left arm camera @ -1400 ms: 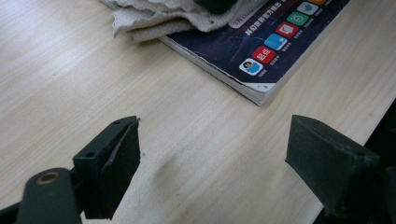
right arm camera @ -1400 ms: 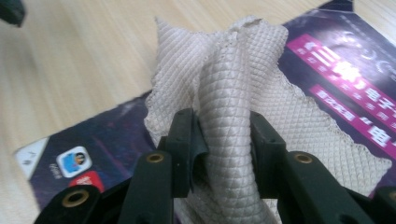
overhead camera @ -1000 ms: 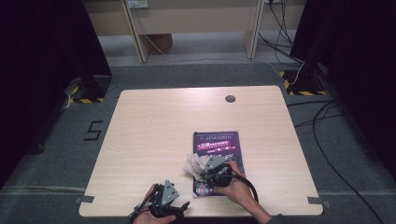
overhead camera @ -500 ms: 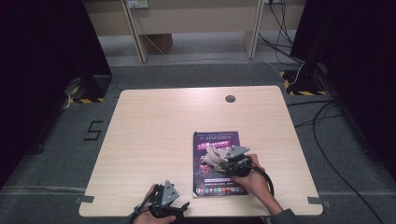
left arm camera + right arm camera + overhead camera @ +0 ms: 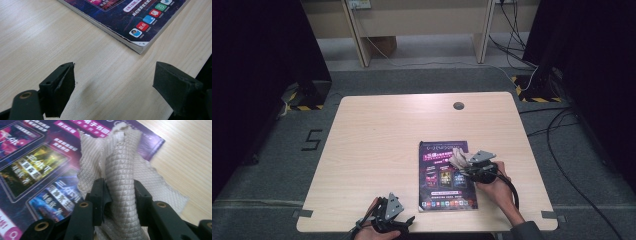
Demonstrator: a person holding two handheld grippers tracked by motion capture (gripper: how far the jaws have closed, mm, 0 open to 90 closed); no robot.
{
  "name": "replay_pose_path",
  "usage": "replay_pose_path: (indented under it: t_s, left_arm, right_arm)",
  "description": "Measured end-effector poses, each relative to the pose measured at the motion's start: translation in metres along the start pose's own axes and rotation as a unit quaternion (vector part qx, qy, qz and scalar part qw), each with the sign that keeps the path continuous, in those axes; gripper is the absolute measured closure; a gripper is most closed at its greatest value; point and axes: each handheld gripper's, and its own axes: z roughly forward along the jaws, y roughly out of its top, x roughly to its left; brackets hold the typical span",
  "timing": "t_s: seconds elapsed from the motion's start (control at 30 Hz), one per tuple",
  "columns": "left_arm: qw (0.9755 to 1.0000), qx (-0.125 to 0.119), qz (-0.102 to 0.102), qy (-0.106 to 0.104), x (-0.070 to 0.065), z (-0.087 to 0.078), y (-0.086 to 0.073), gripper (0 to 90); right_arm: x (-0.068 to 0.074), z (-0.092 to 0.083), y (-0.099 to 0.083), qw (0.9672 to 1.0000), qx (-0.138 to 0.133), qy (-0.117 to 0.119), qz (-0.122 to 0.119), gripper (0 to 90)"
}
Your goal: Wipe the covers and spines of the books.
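Jaws pinch quilted cloth (image 5: pixel 120 170) — glossy magazine (image 5: pixel 37 165)

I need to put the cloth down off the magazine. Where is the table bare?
Bare wood runs left of the magazine to the table edge, and beyond it toward the round hole. Crowded: the cover under the cloth and the right claw.

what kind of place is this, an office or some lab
Probably a lab or recording studio: a lone wooden table on grey carpet, black curtains on both sides, loose cables and hazard-striped floor tape.
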Motion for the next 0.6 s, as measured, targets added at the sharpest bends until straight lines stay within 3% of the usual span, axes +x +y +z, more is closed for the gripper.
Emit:
replay_pose_path:
  t_s: [0.23, 0.4, 0.6]
  left_arm:
    - [1.0, 0.002, 0.0, -0.001, 0.0, 0.001, 0.0, 17.1]
    - [1.0, 0.003, -0.001, 0.001, 0.0, 0.0, -0.001, 17.1]
    - [1.0, 0.001, -0.005, 0.004, 0.001, -0.003, -0.003, 17.1]
  right_arm:
    - [0.017, 0.002, 0.005, 0.9996, -0.006, 0.027, -0.009, 67.2]
    - [0.04, 0.006, 0.013, 0.9982, -0.013, 0.051, -0.029, 67.2]
    - [0.074, 0.008, 0.023, 0.994, -0.018, 0.087, -0.063, 67.2]
